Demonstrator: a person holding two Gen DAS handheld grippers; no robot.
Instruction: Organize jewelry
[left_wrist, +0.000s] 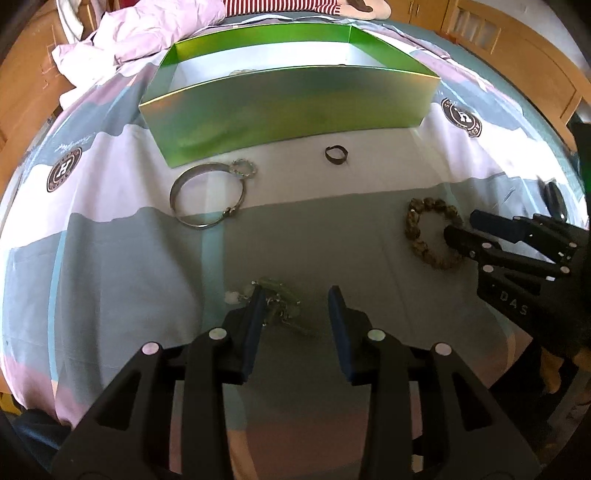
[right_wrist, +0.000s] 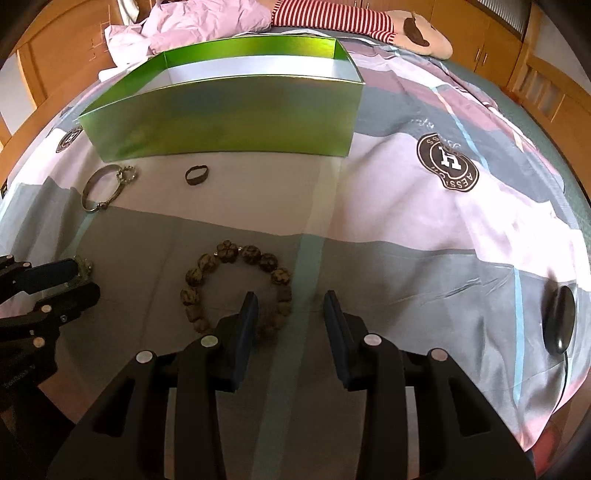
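Both grippers are picking up: left gripper (left_wrist: 297, 299), jaws apart, is straddling the green trinket (left_wrist: 280, 308); right gripper (right_wrist: 290, 304), jaws apart, is straddling the beaded bracelet (right_wrist: 236, 288); next, close fully.

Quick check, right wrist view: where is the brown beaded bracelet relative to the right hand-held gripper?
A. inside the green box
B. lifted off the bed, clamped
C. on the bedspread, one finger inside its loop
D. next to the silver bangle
C: the brown beaded bracelet lies flat on the bedspread, and the right hand-held gripper has its left finger planted inside the loop, jaws apart.
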